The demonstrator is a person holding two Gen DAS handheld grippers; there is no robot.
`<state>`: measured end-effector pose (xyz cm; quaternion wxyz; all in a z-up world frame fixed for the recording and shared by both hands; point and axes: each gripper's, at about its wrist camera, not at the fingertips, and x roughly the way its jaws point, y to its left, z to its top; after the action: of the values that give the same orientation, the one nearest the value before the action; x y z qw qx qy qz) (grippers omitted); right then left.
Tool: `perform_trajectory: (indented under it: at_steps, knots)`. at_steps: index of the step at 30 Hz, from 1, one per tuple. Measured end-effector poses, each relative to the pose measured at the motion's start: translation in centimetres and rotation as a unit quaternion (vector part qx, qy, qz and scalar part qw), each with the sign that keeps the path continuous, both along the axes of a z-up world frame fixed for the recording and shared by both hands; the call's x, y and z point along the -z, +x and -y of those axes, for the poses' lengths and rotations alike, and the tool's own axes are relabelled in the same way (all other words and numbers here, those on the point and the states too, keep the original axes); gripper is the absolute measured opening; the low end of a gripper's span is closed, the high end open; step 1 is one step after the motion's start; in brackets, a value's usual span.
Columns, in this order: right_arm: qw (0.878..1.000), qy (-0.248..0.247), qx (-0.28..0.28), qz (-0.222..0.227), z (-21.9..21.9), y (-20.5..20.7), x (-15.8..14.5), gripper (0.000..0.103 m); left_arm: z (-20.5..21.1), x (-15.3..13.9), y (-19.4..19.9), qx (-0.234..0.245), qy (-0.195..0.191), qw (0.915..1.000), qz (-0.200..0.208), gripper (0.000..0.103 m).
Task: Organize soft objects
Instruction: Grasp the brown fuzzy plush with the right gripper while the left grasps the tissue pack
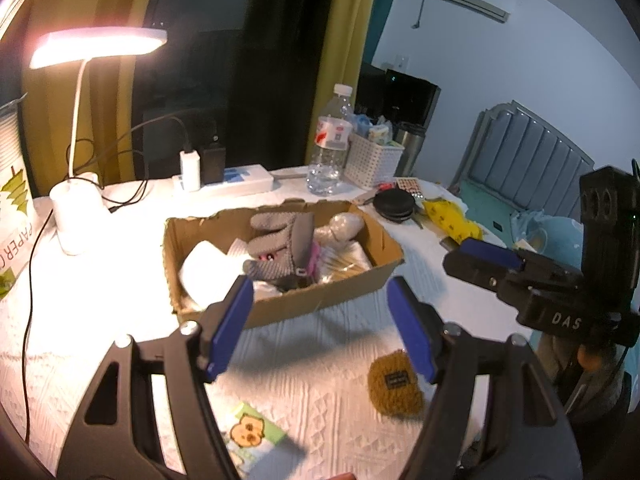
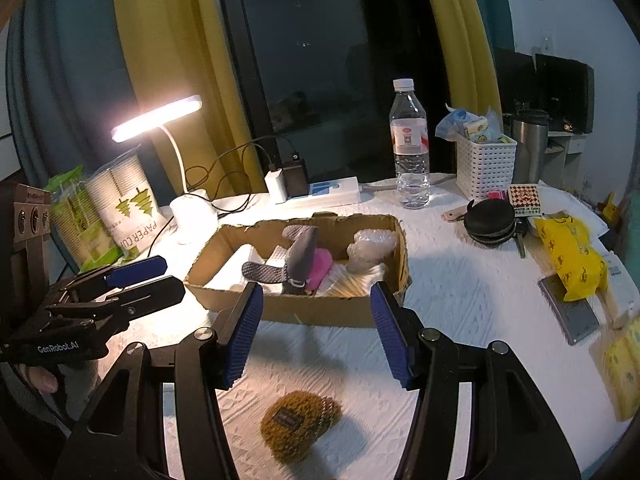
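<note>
- left gripper (image 1: 320,320) and right gripper (image 2: 316,332): jaws apart, empty, near the cardboard box (image 2: 320,312).
- brown knit hat (image 2: 300,424) lies on the worktop (image 2: 460,280) in front of the box.

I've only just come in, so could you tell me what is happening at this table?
A person holds a gripper in each hand over a white-covered table, tidying soft items into a cardboard box. The box already holds a grey glove, among other things. A mustard knitted hat lies on the cloth in front of the box. The right gripper hovers above it, and the left gripper is empty too, both with jaws open.
</note>
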<state>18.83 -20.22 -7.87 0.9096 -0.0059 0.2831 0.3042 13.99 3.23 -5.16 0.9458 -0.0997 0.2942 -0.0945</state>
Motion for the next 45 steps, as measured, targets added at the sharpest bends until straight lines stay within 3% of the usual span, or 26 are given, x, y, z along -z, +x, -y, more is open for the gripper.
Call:
perform_trajectory:
  at_steps: [11, 23, 34, 45]
  knots:
    - [1.000, -0.015, -0.009, -0.009, -0.9, -2.6, 1.3, 0.059, -1.1, 1.7, -3.2, -0.017, -0.005, 0.9998, -0.010, 0.071]
    - [0.999, -0.024, -0.009, -0.042, -1.5, -4.0, 4.4, 0.059, -2.0, 5.0, -4.9, -0.028, 0.004, 0.9985, -0.048, 0.071]
    - [0.996, -0.039, -0.001, -0.079, -2.1, -2.9, 7.5, 0.059, -3.0, 8.9, -4.5, -0.026, 0.014, 0.9939, -0.106, 0.071]
    - [0.991, -0.055, 0.012, -0.120, -2.6, -1.4, 10.4, 0.059, -3.0, 10.4, -3.9, -0.019, 0.045, 0.9915, -0.121, 0.076]
